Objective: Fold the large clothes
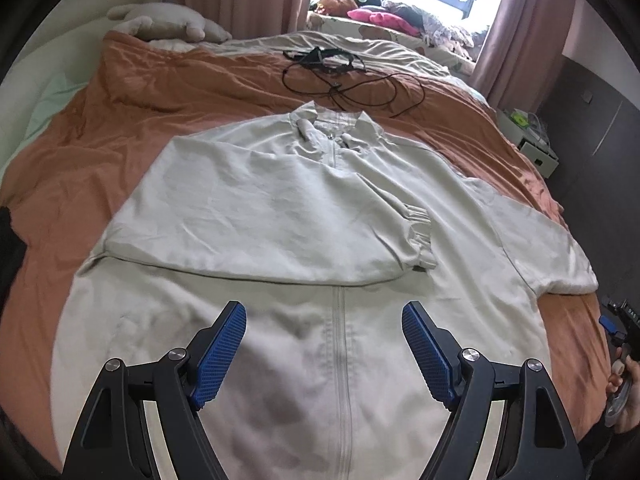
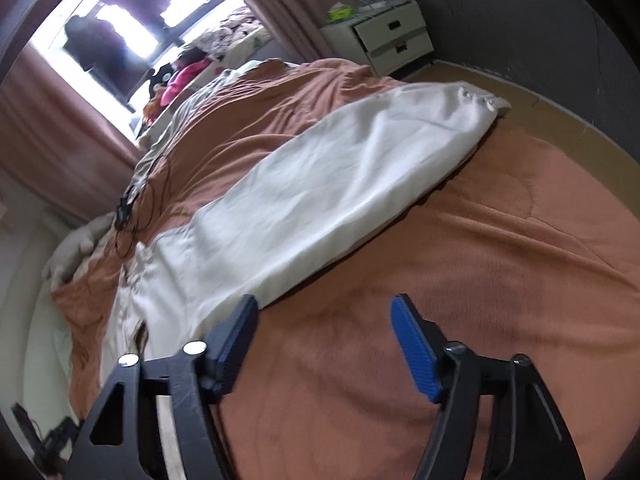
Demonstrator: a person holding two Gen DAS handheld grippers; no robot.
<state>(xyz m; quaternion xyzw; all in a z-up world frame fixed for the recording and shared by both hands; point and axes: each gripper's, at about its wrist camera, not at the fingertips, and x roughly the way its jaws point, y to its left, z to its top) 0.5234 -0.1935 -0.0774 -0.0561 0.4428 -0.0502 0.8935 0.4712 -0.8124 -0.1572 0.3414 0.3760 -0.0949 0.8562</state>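
Nearest, the left claw point(image 1: 324, 322) gapes empty over the zip jacket point(image 1: 280, 240) spread on the orange bed cover point(image 1: 80, 152), one sleeve point(image 1: 280, 216) already folded across its chest, while the right claw point(image 2: 324, 312), apparently also empty, nears the outstretched sleeve point(image 2: 340, 184), hem unfolded.

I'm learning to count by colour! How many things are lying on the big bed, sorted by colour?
Cream: 1, the jacket
Orange: 1, the blanket under it
Black: 1, the tangle of cable
Pale beige: 1, the plush toy at the far end
Total: 4
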